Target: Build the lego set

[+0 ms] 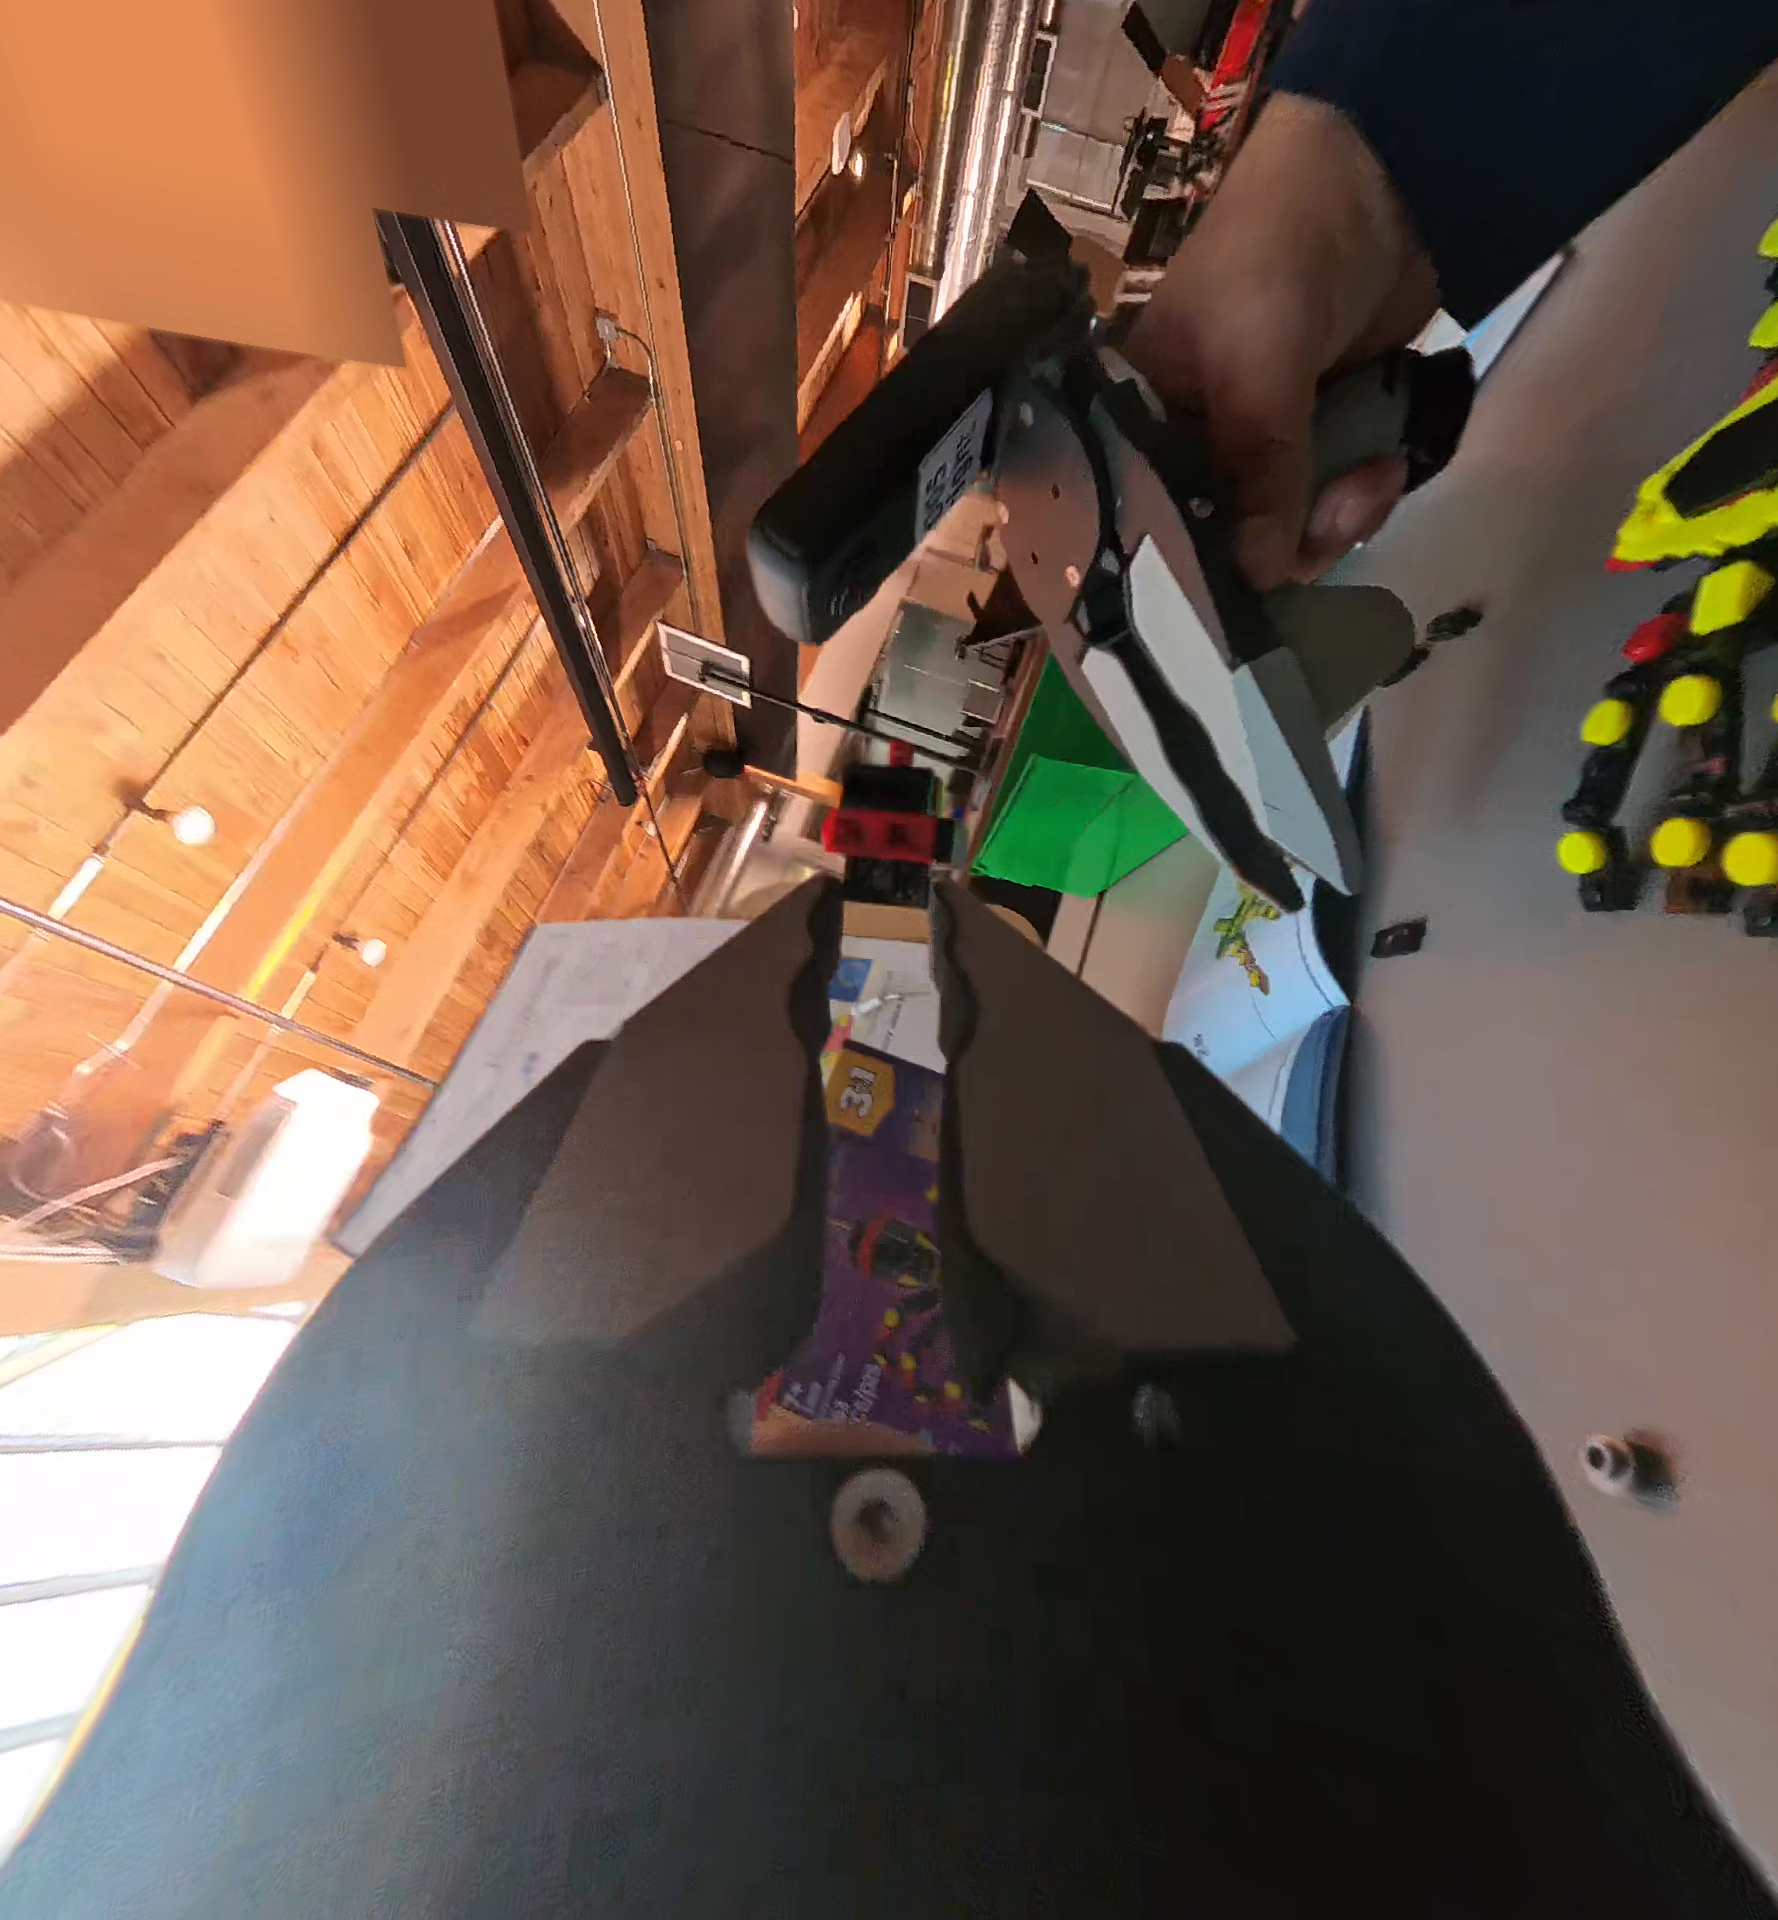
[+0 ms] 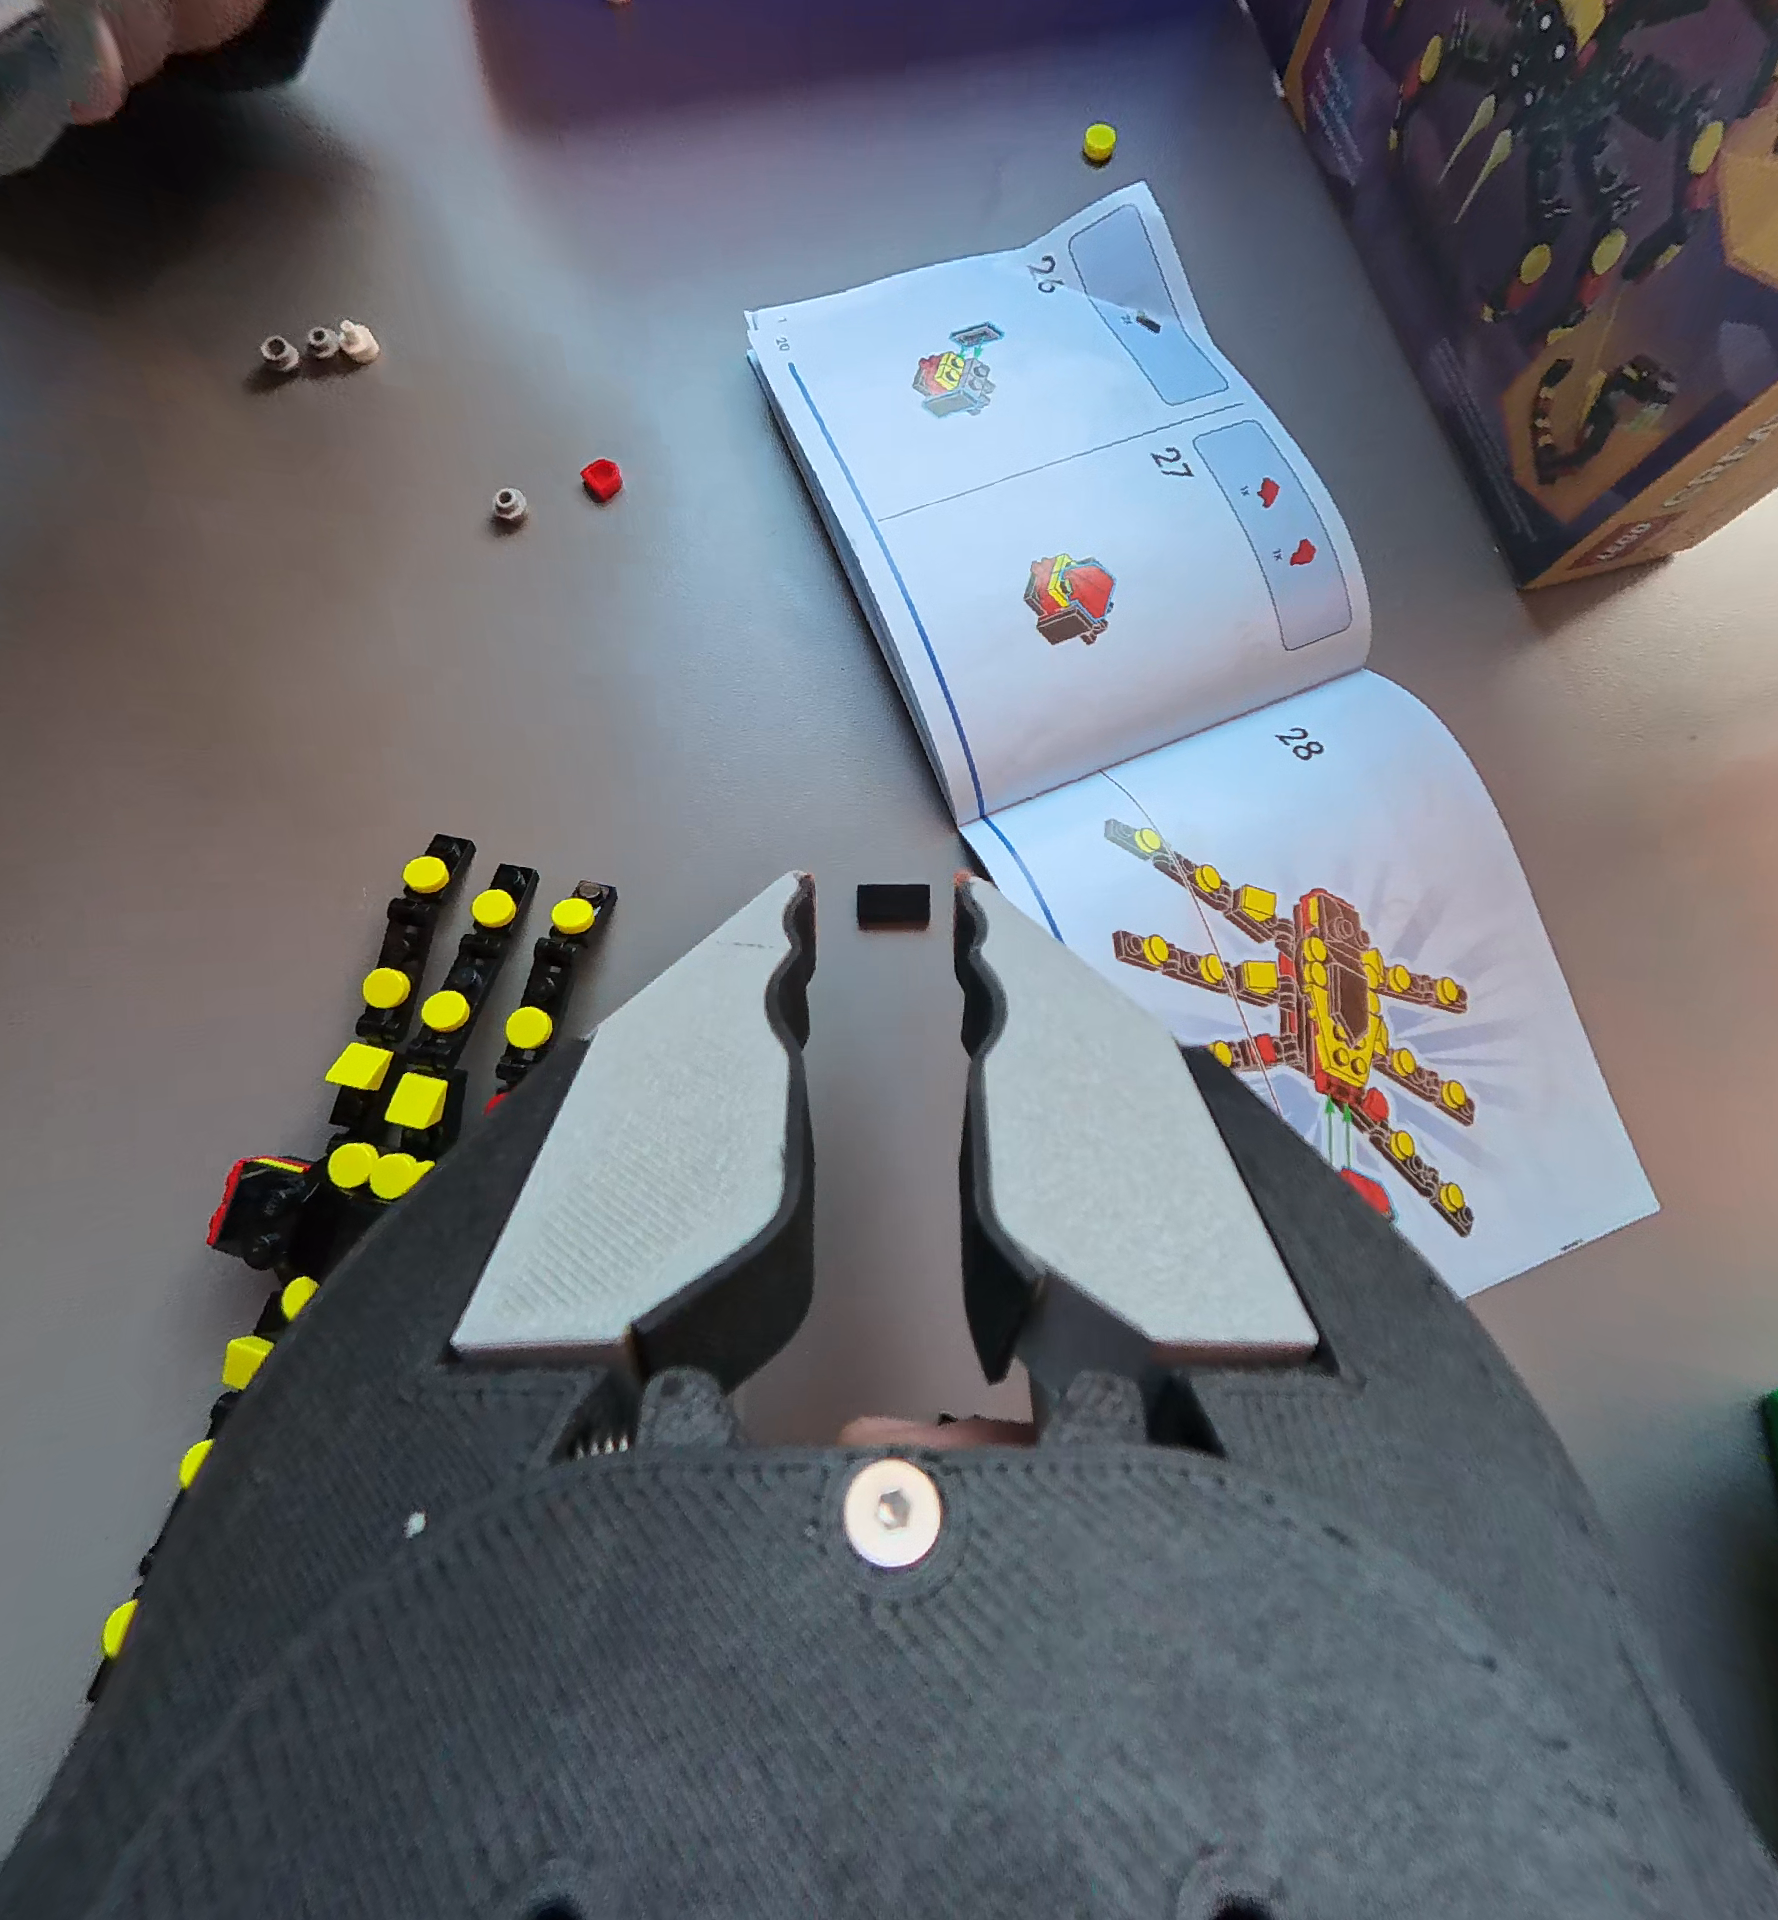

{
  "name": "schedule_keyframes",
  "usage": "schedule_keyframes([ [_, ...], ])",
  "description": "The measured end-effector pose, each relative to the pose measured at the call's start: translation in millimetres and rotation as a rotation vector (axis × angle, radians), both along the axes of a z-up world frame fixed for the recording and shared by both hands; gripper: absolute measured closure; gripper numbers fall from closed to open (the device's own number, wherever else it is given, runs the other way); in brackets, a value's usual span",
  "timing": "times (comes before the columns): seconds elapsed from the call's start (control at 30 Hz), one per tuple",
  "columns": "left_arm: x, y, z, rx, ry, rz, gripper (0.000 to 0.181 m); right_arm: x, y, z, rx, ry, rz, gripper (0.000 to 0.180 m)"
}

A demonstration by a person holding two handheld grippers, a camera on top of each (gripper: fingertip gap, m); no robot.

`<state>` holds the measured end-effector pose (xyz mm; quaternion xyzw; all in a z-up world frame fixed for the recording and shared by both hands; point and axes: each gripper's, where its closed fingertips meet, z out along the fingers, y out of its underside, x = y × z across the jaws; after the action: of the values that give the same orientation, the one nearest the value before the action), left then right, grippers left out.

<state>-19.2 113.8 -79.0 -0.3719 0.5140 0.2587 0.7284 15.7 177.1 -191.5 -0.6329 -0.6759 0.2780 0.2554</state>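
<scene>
**What We See on the Gray Table**

We see a gray table (image 2: 241, 675). On it lies an open booklet (image 2: 1124, 582) beside a purple box (image 2: 1591, 312). A small black piece (image 2: 893, 906) lies near the black and yellow lego model (image 2: 417, 1039). Little gray studs (image 2: 319, 343), a red piece (image 2: 601, 480) and a yellow stud (image 2: 1099, 142) lie apart.

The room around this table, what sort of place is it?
Probably a workshop or lab in a timber-built hall: wooden ceiling beams and exposed metal ducting overhead, a green backdrop beyond, and a grey table with a Lego model.
</scene>
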Motion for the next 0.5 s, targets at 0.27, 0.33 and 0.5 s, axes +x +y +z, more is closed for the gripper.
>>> schedule_keyframes([
  [0.27, -24, 45, -55, -0.263, 0.107, 0.154, 0.168, 4, 0, -2, -0.043, -0.017, -0.011, 0.158],
  [0.33, -29, 54, -67, -0.289, 0.159, 0.2, 0.168, 3, -1, -6, -0.032, -0.039, -0.016, 0.158],
  [0.5, -22, 51, -76, -0.229, 0.281, 0.22, 0.168, 1, 1, -12, 0.021, -0.071, -0.026, 0.158],
])
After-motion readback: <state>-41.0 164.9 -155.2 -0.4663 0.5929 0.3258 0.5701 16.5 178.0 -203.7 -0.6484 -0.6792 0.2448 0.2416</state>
